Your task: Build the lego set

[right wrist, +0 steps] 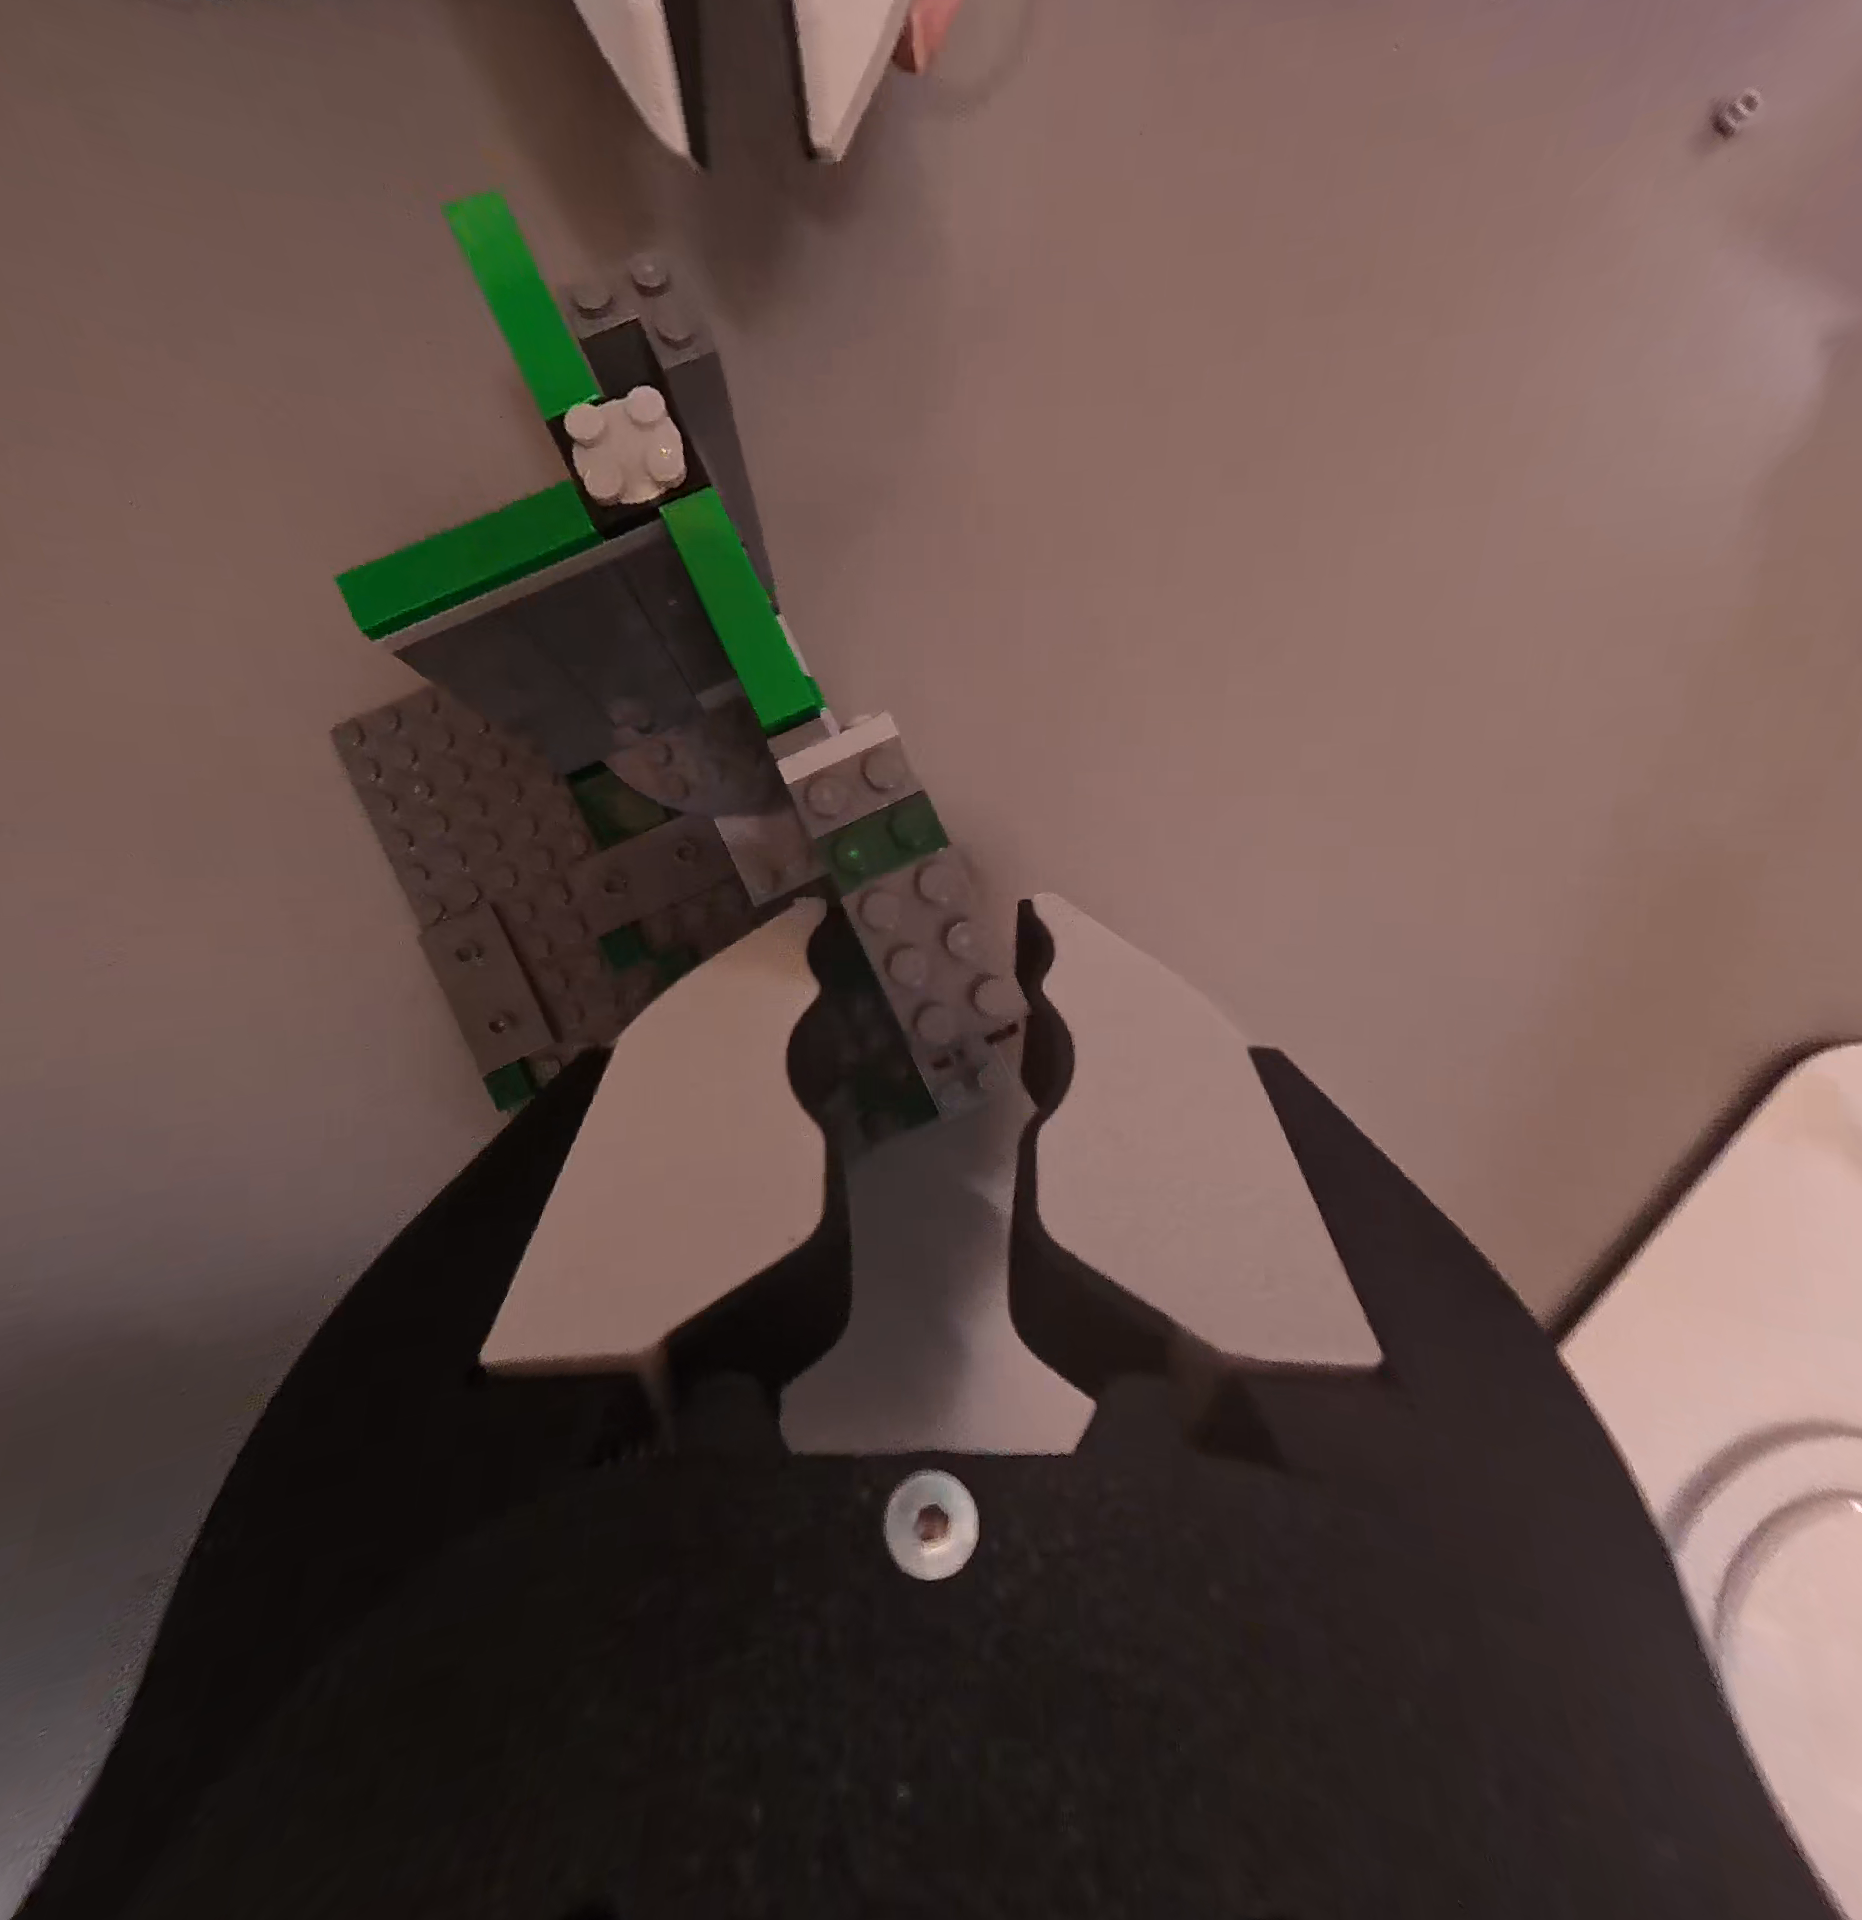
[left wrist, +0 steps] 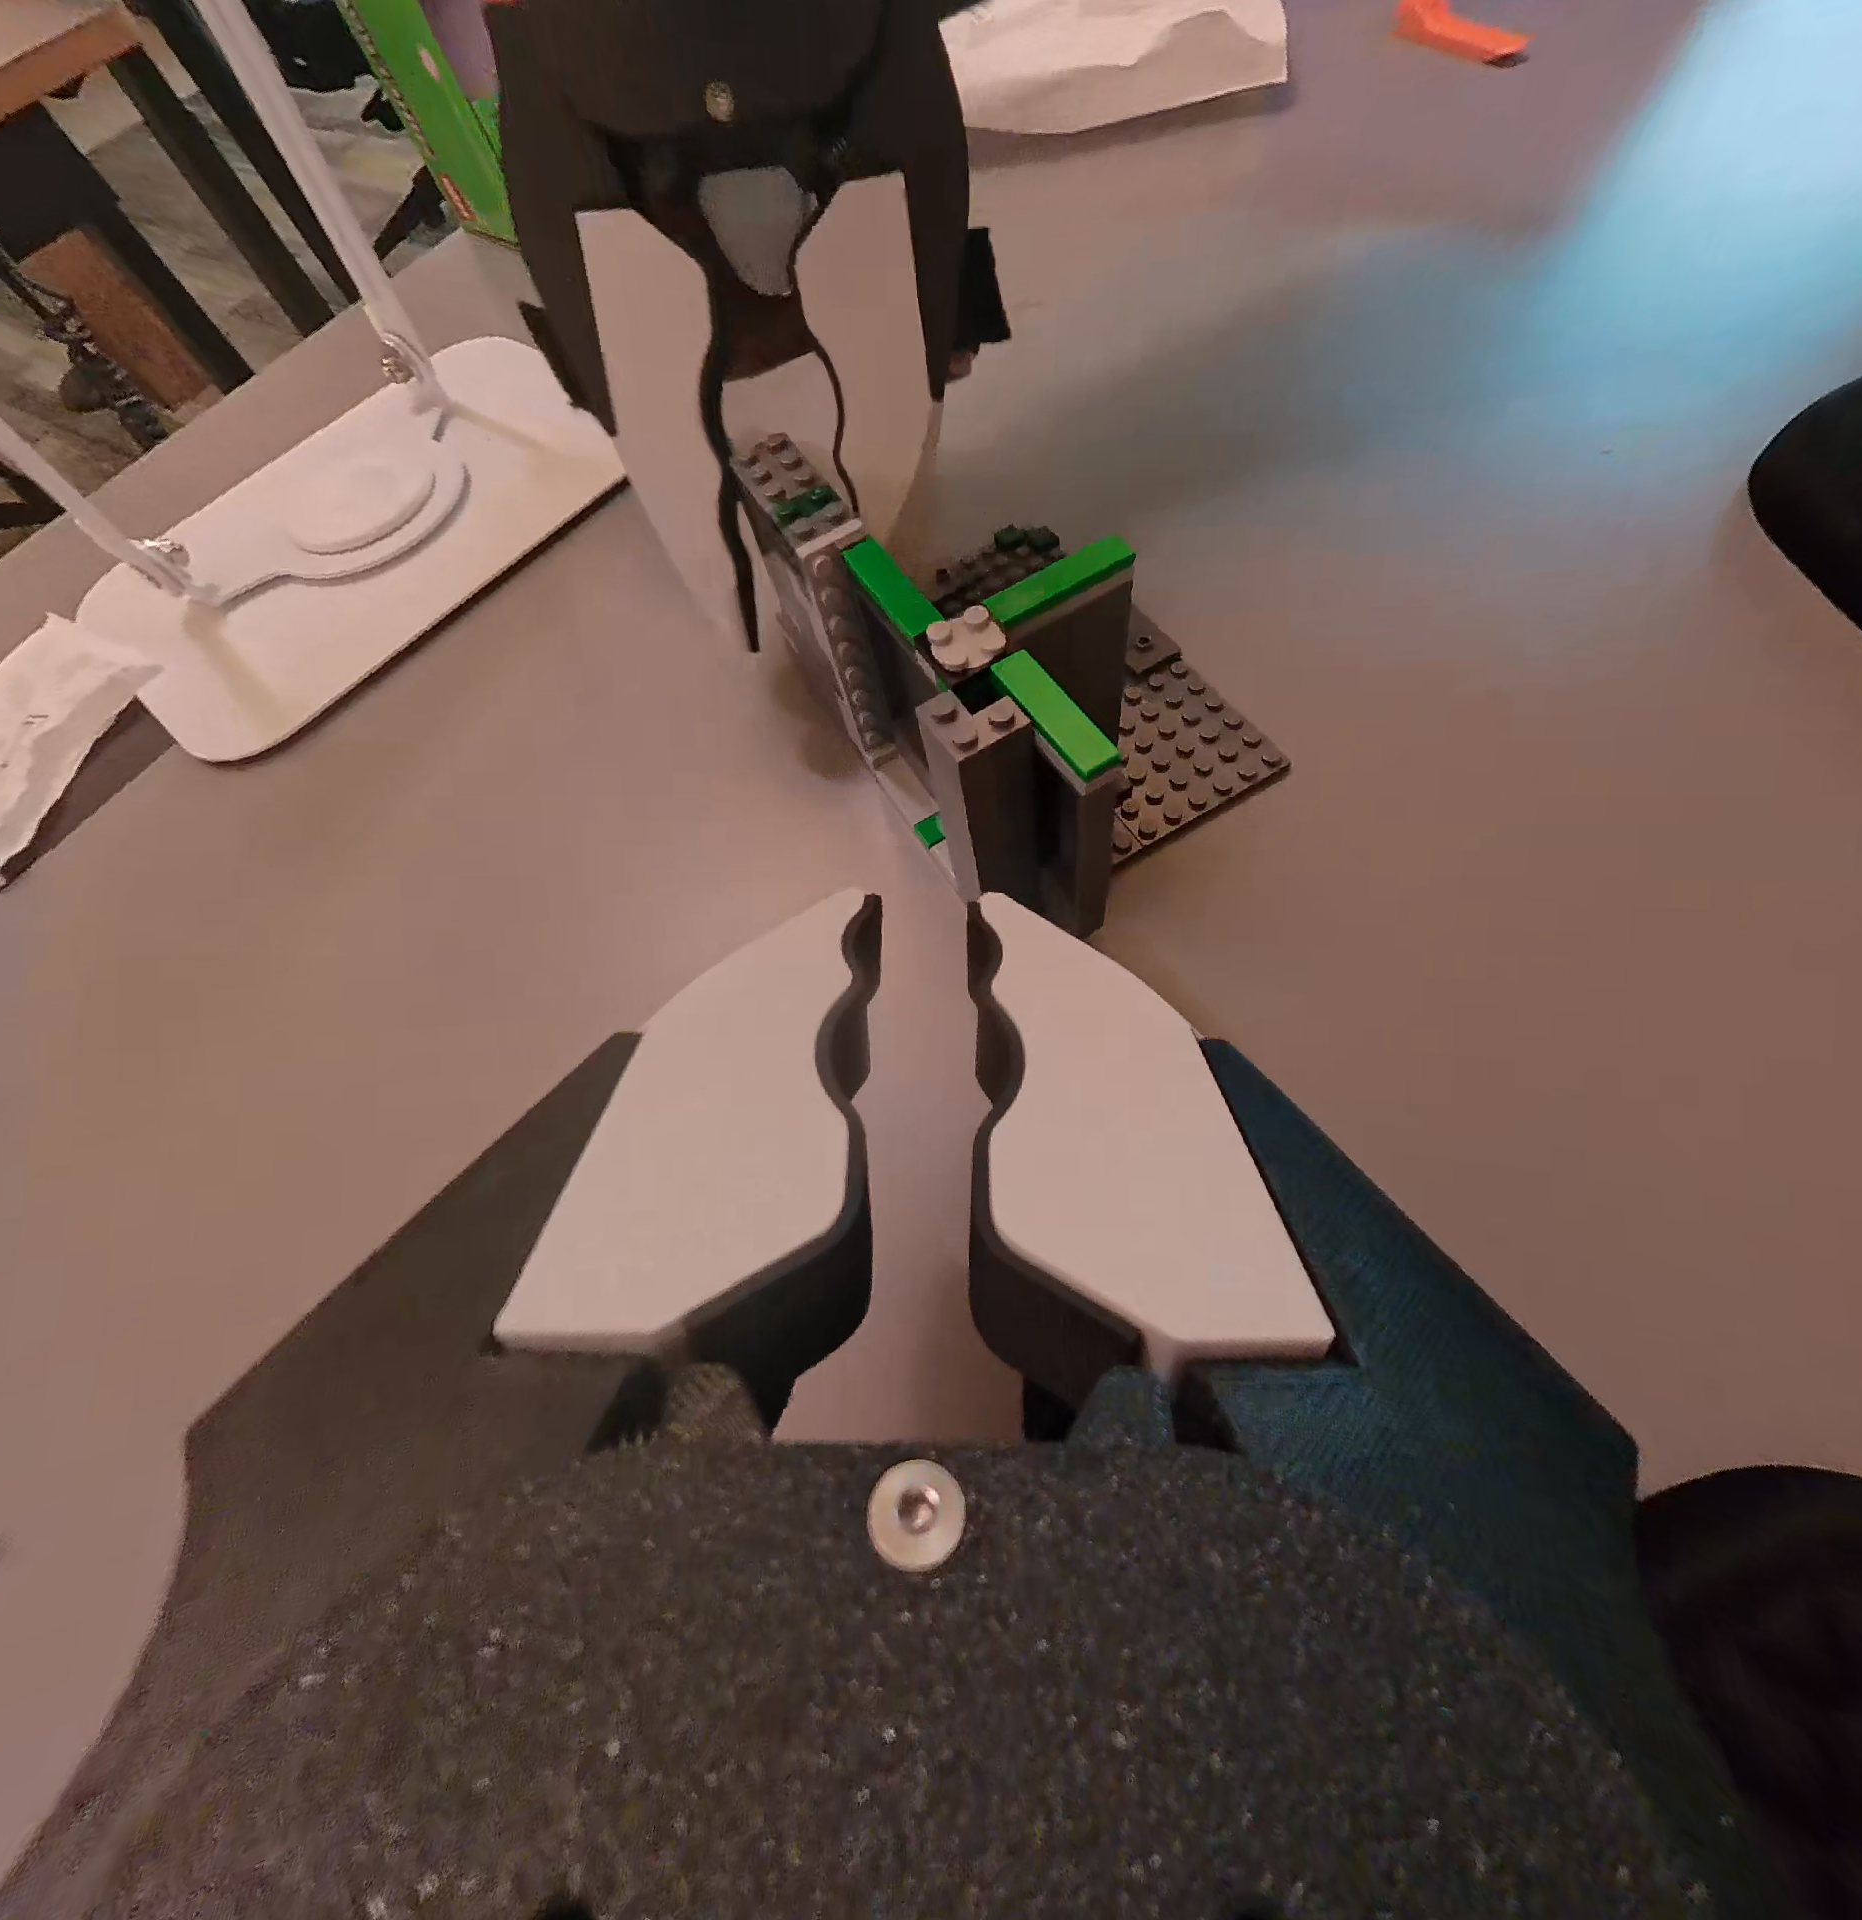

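We are holding the right claw [right wrist: 922,909] straight above the lego build [right wrist: 636,665], its fingers parted narrowly around the grey studded strip [right wrist: 937,966] that is sticking out at the near end; whether the pads are actually pressing on that strip we cannot tell, since a sliver of gap is showing on each side. The left claw [left wrist: 925,904] is hovering low over the tabletop [left wrist: 387,1039] just beside the build's nearest corner, its fingers a little apart and carrying nothing. To do this step well, we judge that we should be squaring the right claw to the strip's long edges, closing gently, and bracing the dark wall [left wrist: 1010,831] with the left claw so the model is not sliding on its grey baseplate [left wrist: 1197,748]. The green bars [right wrist: 470,571] and the pale round piece [right wrist: 623,449] on top look only lightly seated, so any sideways shove is risking popping them off. Further out, a white lamp base [left wrist: 366,540] is sitting close to the build on the right claw's side and is crowding its approach; crumpled paper [left wrist: 33,727], a green box [left wrist: 439,125], an orange scrap [left wrist: 1457,31] and one tiny loose grey piece [right wrist: 1737,109] are lying well apart.
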